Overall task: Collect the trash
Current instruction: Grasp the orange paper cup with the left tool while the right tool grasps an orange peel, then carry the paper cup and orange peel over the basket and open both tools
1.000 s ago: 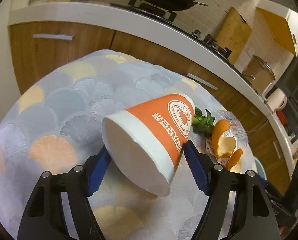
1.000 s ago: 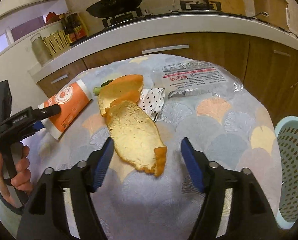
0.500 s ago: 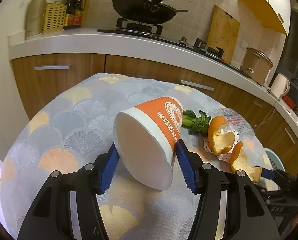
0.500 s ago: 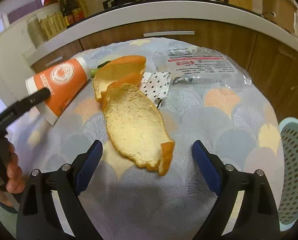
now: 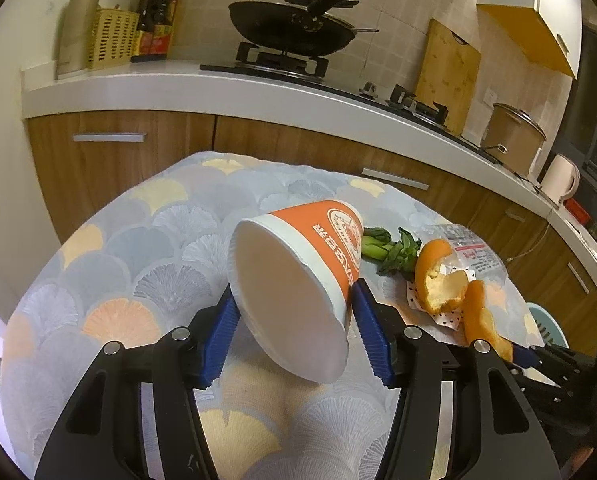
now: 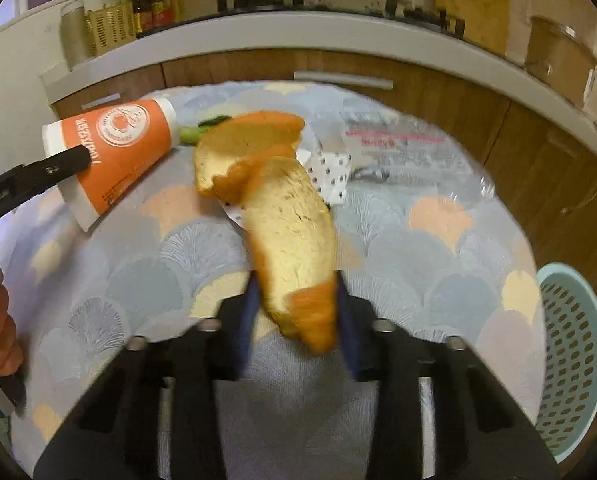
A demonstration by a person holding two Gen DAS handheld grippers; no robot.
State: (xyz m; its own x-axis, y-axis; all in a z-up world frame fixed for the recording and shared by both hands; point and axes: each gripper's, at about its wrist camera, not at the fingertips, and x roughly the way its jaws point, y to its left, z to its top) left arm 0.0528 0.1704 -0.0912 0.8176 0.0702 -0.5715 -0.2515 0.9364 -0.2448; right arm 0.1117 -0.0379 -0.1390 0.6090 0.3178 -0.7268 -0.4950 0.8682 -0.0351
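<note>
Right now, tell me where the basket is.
In the right wrist view, the basket sits at the far right, beside the table's edge.

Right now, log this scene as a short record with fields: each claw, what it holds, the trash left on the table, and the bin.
left claw: shut on paper cup, cup on its side, mouth toward camera
right claw: shut on orange peel
left on table: greens, second peel, dotted paper, plastic wrapper
bin: perforated basket, past the table's right edge

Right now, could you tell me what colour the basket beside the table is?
Pale mint green with perforated walls, the basket shows best in the right wrist view.
</note>
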